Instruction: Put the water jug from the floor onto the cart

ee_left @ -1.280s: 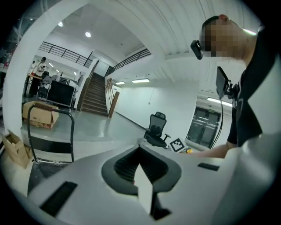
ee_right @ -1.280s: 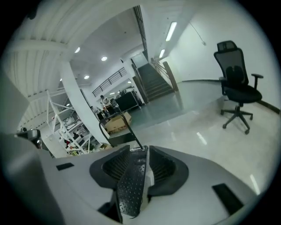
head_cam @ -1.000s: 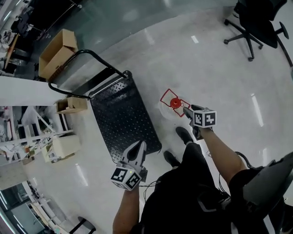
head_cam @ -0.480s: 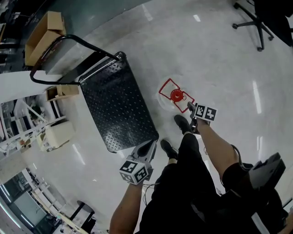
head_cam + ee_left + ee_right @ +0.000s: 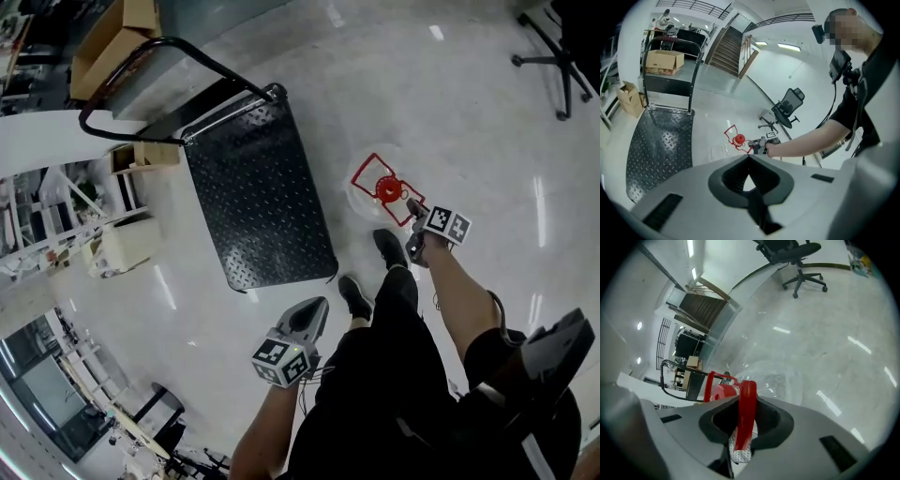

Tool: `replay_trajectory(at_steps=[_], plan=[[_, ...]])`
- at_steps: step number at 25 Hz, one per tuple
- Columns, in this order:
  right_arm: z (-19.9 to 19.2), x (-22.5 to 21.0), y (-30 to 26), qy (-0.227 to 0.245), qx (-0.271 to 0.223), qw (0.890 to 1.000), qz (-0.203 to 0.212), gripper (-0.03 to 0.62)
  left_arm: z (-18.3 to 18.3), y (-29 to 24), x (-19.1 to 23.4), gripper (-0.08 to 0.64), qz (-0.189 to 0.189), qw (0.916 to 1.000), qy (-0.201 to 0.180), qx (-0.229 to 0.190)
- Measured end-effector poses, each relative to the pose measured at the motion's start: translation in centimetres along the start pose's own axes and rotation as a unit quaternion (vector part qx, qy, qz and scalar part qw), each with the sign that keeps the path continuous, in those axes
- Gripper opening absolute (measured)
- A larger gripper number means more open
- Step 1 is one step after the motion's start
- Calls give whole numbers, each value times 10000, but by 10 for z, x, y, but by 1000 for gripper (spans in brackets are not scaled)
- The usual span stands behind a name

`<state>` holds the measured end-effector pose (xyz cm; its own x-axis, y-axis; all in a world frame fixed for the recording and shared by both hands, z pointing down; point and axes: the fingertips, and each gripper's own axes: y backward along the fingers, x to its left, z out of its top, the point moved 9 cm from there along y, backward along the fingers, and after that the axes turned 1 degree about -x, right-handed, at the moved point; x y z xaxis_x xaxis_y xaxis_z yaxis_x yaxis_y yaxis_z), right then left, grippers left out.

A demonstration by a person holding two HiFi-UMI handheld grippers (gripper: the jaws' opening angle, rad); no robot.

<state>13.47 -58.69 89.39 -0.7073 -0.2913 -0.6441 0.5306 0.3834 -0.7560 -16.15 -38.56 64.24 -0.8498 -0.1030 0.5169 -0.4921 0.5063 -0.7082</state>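
The water jug (image 5: 364, 195) stands on the floor right of the cart: clear body, red cap (image 5: 389, 188), red wire-like handle (image 5: 375, 169). My right gripper (image 5: 412, 208) reaches down to it, and its jaws are closing with the red handle (image 5: 746, 413) between them, the pads pressing on it. The cap (image 5: 723, 392) shows just beyond the jaws. The black studded cart deck (image 5: 253, 206) lies flat on the floor, its push bar (image 5: 159, 47) at the far end. My left gripper (image 5: 317, 309) hangs low near the cart's front corner, shut and holding nothing.
Cardboard boxes (image 5: 103, 42) sit behind the cart and a small one (image 5: 141, 157) lies at its left. Shelving lines the left side. An office chair (image 5: 562, 47) stands at the far right. The person's shoes (image 5: 389, 248) are planted just by the jug.
Both grippers have come down toward the floor. The right one has reached the jug's red handle and drawn its jaws in on it. The jug has not moved.
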Motion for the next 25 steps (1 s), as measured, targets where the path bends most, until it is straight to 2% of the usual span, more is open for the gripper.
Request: replay_trajectory(at_steps=[5,7,10,13,18,25], plan=[[9,27,4,76,220,9996,-176,64,1,28,-6,-1,237,9985,301,-386],[15,41,8,379,378,9983,-209,64,3,40,-15,0,250,9973,397,-572],[21,73,17,961,621,9934,-83,64,5,60,-28,0,304,9961,293,-773],[12,111,25,1418,898,9857,-156,64,0,81,-22,0,428,9924,448,-1064],[-16,167,54,1820,1131,9766,-188,65,-14,132,-6,-1,740,9808,735,-1650],[-39,237,82,2264,1313,9646,311,66,-25,183,9,0,1268,9552,766,-2562]])
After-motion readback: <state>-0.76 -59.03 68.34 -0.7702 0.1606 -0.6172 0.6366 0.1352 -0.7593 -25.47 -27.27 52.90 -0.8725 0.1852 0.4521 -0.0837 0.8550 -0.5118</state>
